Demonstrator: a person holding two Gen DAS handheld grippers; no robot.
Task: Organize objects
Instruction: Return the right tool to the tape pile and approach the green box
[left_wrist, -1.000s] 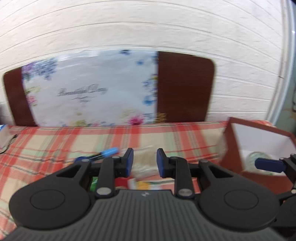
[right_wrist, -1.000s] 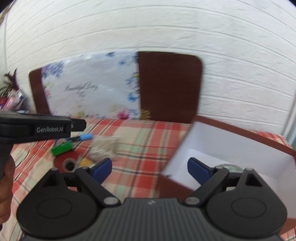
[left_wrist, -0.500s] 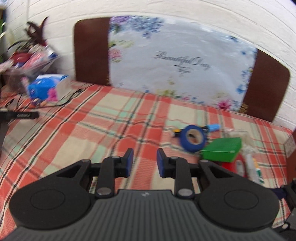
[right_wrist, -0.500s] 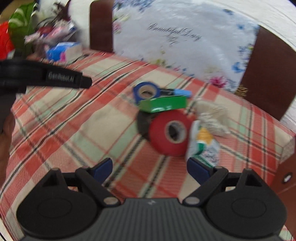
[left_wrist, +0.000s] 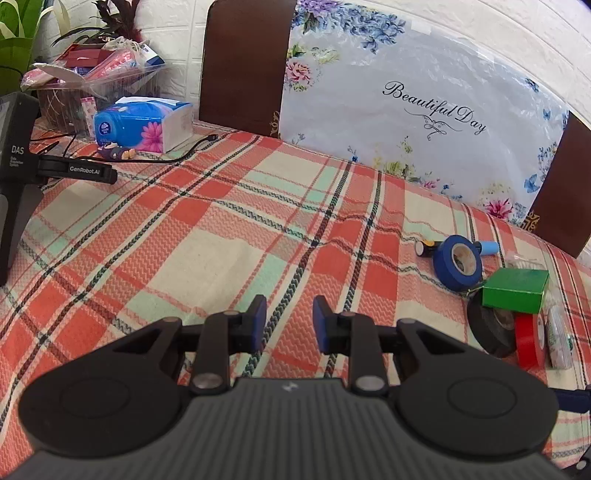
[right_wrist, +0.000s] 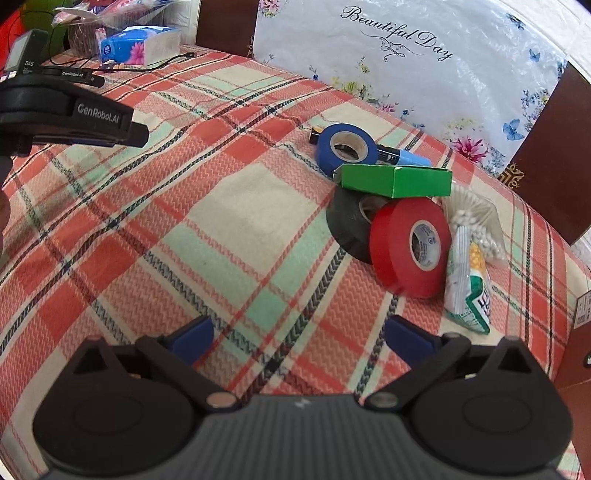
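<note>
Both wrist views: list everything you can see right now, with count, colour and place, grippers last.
Tape rolls: 3; blue, black, red; clustered right of centre.
Green box: 1, resting on the black roll.
Marker: 1, blue cap, behind blue roll.
Cotton swab bag: 1, clear, right of red roll.
Packet: 1, white-green, below the bag.
Tissue box: 1, blue, far left.
Cable: 1, black, by the tissue box.
Tablecloth: red-green plaid.
Left gripper: narrow gap, empty.
Right gripper: wide open, empty.
</note>
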